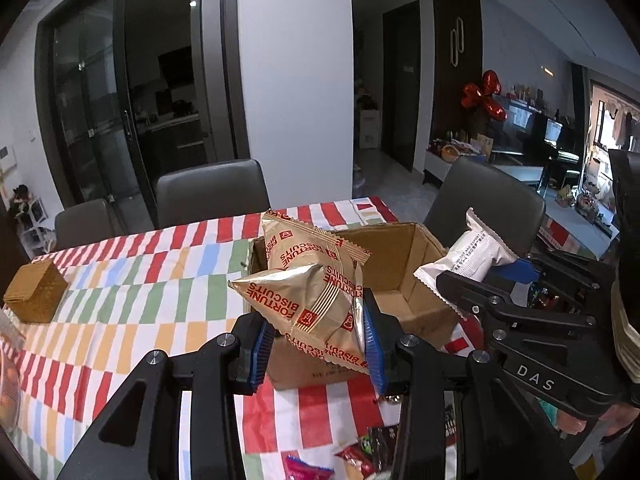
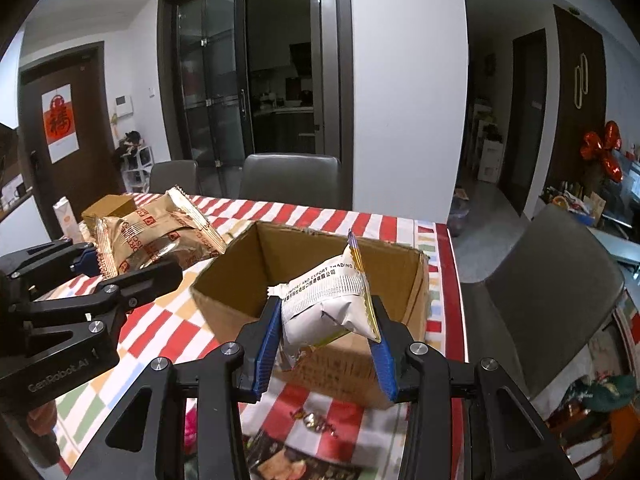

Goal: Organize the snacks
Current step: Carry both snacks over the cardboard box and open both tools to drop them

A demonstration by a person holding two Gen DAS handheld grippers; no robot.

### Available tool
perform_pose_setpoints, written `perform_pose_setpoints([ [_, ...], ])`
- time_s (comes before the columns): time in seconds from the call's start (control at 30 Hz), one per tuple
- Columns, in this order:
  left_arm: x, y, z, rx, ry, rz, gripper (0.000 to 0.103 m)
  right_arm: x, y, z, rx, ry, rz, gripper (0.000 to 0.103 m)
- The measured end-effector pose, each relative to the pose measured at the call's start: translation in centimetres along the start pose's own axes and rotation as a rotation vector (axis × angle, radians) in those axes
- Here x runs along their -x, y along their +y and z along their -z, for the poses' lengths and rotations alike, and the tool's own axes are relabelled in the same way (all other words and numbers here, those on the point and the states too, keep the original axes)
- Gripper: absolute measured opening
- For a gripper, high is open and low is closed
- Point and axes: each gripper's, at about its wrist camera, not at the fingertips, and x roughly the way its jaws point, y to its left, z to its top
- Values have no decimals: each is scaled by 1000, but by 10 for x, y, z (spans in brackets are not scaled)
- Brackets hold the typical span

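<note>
Two gold biscuit packets (image 1: 316,300) — one white packet (image 2: 328,308) — one cardboard box (image 2: 320,256).

Two gold biscuit packs (image 1: 316,292) hang in the air at 9 o'clock from the open, empty brown box (image 1: 396,268). A white snack pack (image 2: 328,308) hangs over its near wall.

Cardboard box (image 2: 320,280) stands open-topped, flaps up, inside bare as far as visible: free way in from above. Left of box, striped tablecloth (image 1: 160,280) mostly open up to a small brown box (image 1: 34,296) far left. Near side of box: loose wrappers (image 2: 316,424) litter the cloth. Behind and right of box: chair backs (image 2: 560,292) close in.
</note>
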Motion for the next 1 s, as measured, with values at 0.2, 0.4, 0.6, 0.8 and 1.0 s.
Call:
perform_pose_setpoints([
  [0.2, -33, 10, -16, 13, 55, 20, 39, -29, -12, -11, -8, 44, 17, 43],
  [0.4, -66, 14, -25, 31, 138, 27, 41, -51, -14, -17, -10, 87, 29, 43],
  [0.6, -64, 16, -22, 39, 142, -45, 57, -56, -14, -18, 3, 104, 74, 57],
  [0.8, -37, 18, -15, 31, 115, -63, 65, -40, -8, -19, -1, 78, 55, 58],
  [1.0, 3, 20, 0, 40, 67, -88, 70, -13, 0, -12, -5, 35, 15, 58],
])
